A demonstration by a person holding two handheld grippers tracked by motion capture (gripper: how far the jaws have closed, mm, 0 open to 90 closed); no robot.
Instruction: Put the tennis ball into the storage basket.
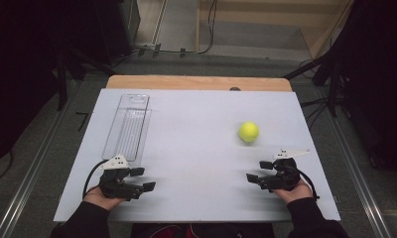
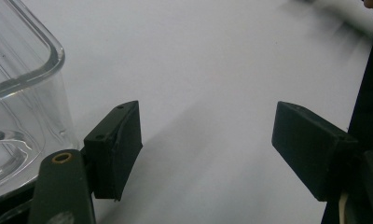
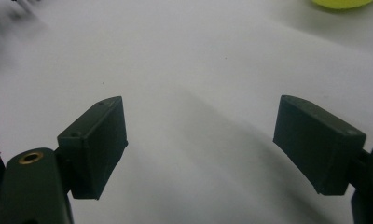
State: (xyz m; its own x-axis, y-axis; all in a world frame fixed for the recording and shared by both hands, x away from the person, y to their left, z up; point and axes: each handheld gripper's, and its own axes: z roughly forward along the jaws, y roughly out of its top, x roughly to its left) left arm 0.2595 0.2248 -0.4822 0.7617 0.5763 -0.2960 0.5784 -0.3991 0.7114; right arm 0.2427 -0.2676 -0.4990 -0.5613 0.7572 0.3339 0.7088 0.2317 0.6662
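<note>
A yellow-green tennis ball [image 1: 248, 132] lies on the white table top [image 1: 196, 148], right of the middle. Its lower edge peeks in at the top of the right gripper view as the ball [image 3: 341, 3]. My right gripper [image 1: 256, 171] rests near the front right, held by a hand, jaws apart with nothing between them [image 3: 201, 140]. A clear plastic tray [image 1: 128, 126] lies lengthwise at the left. My left gripper [image 1: 143, 179] sits just in front of the tray's near end, open and empty [image 2: 205, 144]; the tray's rounded corner [image 2: 21, 88] is beside its left jaw.
A wooden strip [image 1: 199, 82] runs along the table's far edge. Metal floor rails [image 1: 30, 173] flank the table on both sides. Dark stands and cables [image 1: 325, 69] stand beyond the far corners.
</note>
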